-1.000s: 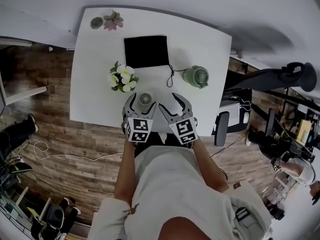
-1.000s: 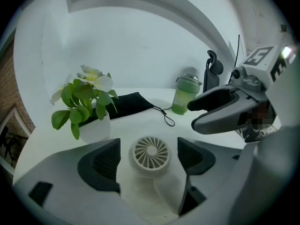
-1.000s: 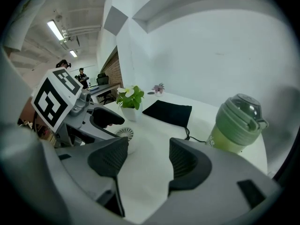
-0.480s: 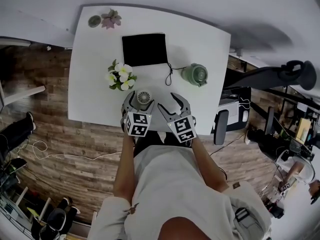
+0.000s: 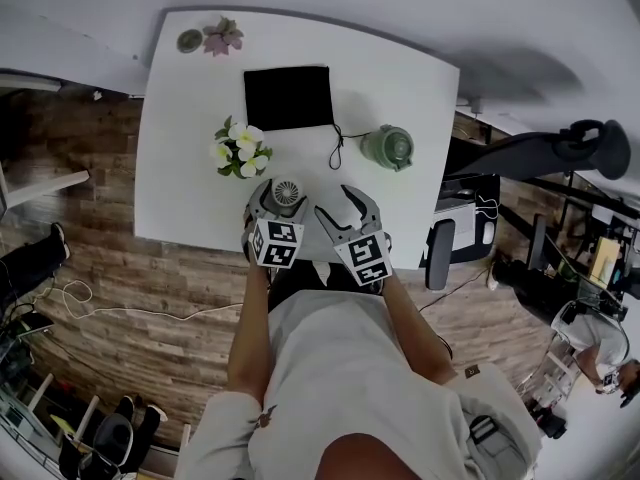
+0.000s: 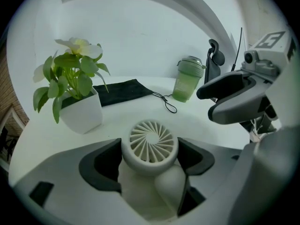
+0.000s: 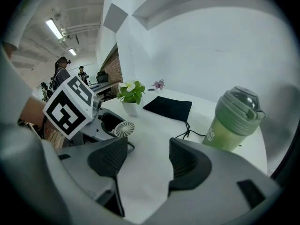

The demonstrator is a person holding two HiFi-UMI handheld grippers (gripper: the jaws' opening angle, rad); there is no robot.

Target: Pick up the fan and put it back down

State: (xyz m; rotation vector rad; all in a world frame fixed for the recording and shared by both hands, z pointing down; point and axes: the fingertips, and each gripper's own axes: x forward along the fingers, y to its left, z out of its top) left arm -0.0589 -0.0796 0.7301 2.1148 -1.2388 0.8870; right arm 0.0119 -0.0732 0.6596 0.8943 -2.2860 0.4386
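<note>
We have the left gripper [image 5: 283,198] down over the fan [image 6: 150,144], which stands on the white table [image 5: 400,108] near its front edge, just this side of the potted plant [image 6: 77,95]. A second ago the jaws stood behind the fan's round head and higher. Since then they have sunk to its level, spread wide to take it in, and are now closing. In the left gripper view the ribbed head sits squarely between the two dark pads, and both pads look to be meeting its rim, with the rounded base showing below and behind it. We judge that the grasp is just being made and the lift has not begun, since the fan's base still looks settled on the tabletop. The right gripper [image 7: 146,156] has kept its place beside the left, its jaws well apart with only bare table between them, so it takes no part. The green shaker bottle [image 6: 187,81] and the black pouch [image 6: 117,92] with its cord lie farther back, clear of the way up. What remains for us is to firm up the hold on the head, raise the fan straight, and set it back down upright.
</note>
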